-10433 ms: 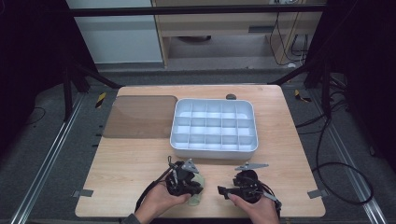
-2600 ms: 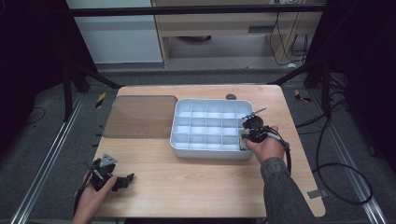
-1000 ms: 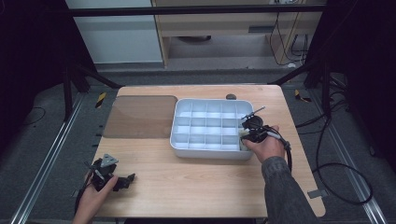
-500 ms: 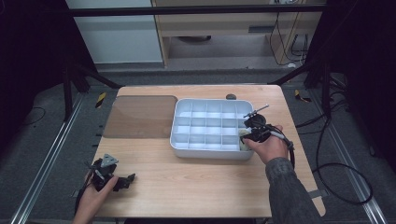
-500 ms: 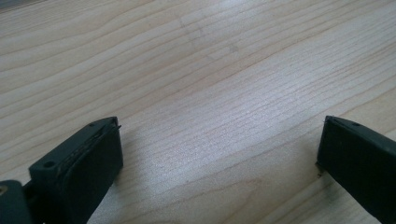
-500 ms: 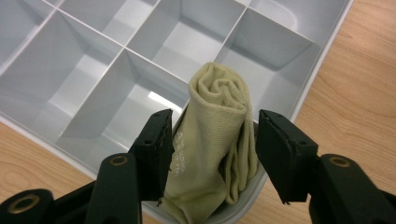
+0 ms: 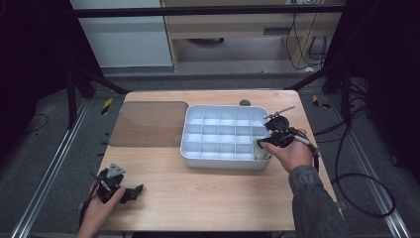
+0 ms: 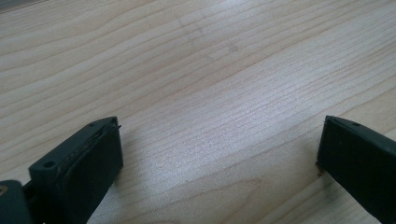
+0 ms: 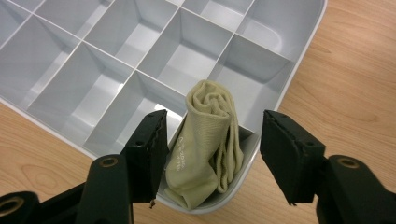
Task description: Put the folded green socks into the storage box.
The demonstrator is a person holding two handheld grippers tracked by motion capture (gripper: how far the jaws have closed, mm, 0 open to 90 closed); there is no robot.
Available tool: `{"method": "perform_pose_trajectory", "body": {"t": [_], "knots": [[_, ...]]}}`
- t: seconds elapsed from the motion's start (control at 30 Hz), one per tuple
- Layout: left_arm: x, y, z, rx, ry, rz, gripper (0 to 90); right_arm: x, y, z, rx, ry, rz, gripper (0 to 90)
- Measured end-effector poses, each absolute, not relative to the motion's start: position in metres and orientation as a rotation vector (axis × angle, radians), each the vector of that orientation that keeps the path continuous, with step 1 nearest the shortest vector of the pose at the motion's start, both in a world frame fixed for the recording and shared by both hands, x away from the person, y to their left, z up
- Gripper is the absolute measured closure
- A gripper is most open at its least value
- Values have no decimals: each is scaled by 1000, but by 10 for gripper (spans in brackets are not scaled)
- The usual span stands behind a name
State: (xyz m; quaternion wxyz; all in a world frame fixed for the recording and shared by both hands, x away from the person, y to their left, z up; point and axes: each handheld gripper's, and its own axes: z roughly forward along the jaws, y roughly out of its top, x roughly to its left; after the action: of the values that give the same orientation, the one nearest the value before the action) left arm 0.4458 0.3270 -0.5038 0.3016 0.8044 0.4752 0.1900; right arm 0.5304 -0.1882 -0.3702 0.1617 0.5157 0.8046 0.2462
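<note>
A rolled pale yellow-green sock point(image 9: 208, 140) stands in the near right corner compartment of the white divided tray point(image 9: 299, 70). My right gripper point(image 9: 215, 126) hovers just above it, one jaw on each side. Its jaws have just been opening, with the sock still between them; the right pad stands clear of the sock. In the high view the right gripper point(image 7: 270, 139) is over the tray's point(image 7: 218, 161) near right corner, where the sock point(image 7: 261, 148) shows pale. My left gripper point(image 7: 131, 191) rests at the table's front left, open point(image 8: 219, 135) over bare wood.
A brown see-through sheet point(image 7: 148, 123) lies flat on the table left of the tray. A small dark object point(image 7: 244, 103) sits behind the tray near the far edge. The tray's other compartments hold nothing. Bare wood stretches between the two hands.
My right gripper has lifted a little above the tray's corner compartment and its jaws have spread, leaving the sock in the compartment. The left hand has stayed put.
</note>
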Motion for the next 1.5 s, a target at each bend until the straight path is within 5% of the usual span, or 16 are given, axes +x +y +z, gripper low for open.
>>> {"method": "perform_pose_trajectory", "body": {"t": [0.4,0.73,1.5], "knots": [[446,326,-504,2128,1263,503,0,524,-197,-348,1472,2277,733,566],[446,327,-504,2136,1259,507,0,519,-201,-338,1478,2267,775,900],[445,327,-504,2136,1257,507,0,542,-168,-373,1494,2358,691,900]]}}
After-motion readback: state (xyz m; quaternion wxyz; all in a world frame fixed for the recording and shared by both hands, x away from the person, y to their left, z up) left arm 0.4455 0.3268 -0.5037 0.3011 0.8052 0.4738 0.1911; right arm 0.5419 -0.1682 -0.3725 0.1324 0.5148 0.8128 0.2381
